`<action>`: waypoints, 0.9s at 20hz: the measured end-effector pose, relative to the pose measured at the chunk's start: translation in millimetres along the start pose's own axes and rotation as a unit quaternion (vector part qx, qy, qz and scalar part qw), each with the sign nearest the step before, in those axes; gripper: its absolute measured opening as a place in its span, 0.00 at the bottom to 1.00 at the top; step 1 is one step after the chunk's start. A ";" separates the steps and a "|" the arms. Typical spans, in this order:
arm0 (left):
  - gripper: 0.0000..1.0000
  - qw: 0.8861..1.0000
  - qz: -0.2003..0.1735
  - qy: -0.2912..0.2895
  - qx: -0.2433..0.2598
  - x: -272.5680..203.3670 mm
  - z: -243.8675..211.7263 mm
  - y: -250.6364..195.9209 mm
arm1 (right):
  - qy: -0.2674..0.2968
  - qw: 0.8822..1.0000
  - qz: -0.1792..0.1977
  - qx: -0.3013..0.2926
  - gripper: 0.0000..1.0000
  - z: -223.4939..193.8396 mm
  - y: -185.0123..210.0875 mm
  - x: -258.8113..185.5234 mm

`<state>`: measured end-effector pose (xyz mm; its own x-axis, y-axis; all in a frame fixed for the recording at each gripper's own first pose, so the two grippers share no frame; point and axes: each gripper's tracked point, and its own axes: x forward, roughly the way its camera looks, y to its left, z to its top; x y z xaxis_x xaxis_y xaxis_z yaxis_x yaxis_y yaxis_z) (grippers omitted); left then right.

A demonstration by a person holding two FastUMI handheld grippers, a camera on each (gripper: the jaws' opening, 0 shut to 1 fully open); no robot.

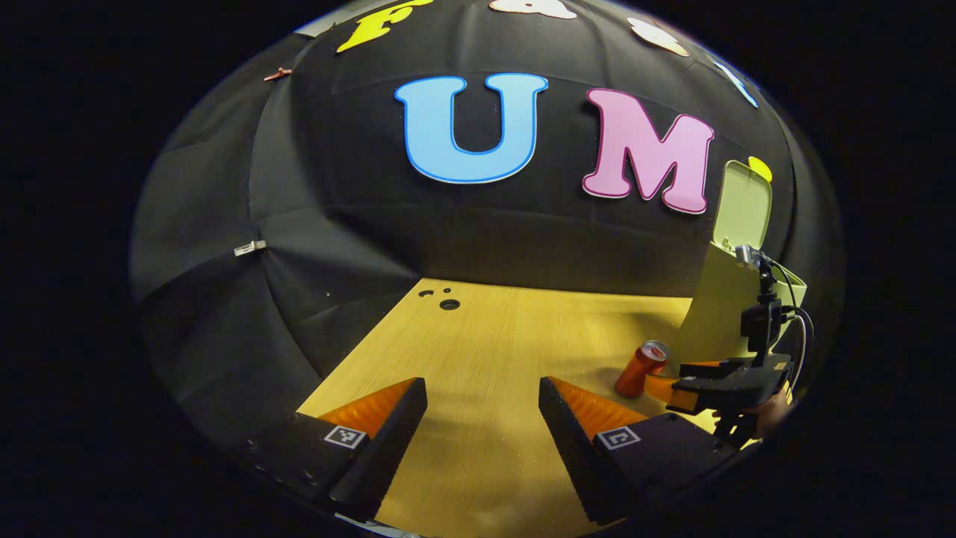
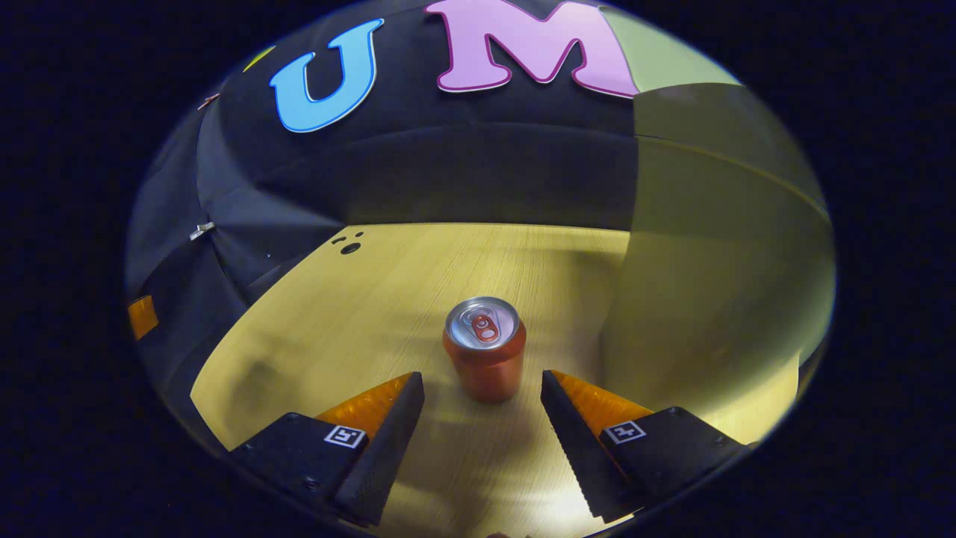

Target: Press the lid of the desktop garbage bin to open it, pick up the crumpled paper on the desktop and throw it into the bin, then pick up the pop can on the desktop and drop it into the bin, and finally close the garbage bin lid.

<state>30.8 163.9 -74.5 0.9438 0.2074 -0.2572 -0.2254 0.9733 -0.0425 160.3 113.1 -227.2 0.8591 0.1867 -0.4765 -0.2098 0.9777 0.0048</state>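
Note:
An orange pop can (image 2: 484, 347) stands upright on the wooden desktop (image 2: 388, 299), just ahead of my right gripper (image 2: 482, 388), which is open with a finger on each side of it and not touching. The pale green bin (image 2: 717, 261) rises close on the right. In the left gripper view the same can (image 1: 641, 368) stands at the foot of the bin (image 1: 736, 314), whose lid (image 1: 743, 205) is swung up. The right gripper (image 1: 661, 388) reaches toward the can there, held by a hand (image 1: 769, 411). My left gripper (image 1: 482, 396) hangs open over bare desk.
Small round holes (image 1: 448, 302) mark the desktop (image 1: 485, 351) near its far edge. The black cloth wall closes the back and left side. A metal clip (image 1: 250, 247) hangs on the cloth at the left.

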 end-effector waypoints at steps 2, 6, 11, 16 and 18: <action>0.96 1.000 0.006 0.007 0.000 2.7 -3.8 4.7 | 0.001 1.000 -0.002 -0.005 0.99 1.5 2.8 11.6; 0.96 1.000 0.012 0.004 0.009 4.0 -0.6 6.7 | 0.001 1.000 -0.015 -0.020 0.99 8.8 -2.0 32.1; 0.96 1.000 0.006 0.002 0.020 9.4 4.6 -2.1 | 0.016 1.000 -0.025 -0.004 0.99 3.8 -11.5 49.7; 0.96 1.000 -0.004 0.004 0.026 9.9 2.7 -14.8 | 0.011 1.000 -0.018 -0.016 0.83 6.3 -10.9 50.5; 0.96 1.000 -0.005 0.003 0.028 7.3 2.8 -18.4 | 0.007 1.000 -0.006 -0.023 0.83 10.9 -3.5 45.9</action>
<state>42.5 147.7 -73.0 0.9442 0.1974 -0.2637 -0.2022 0.9793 0.0090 205.5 119.3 -239.5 0.8552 0.1742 -0.4882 -0.2220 0.9742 -0.0411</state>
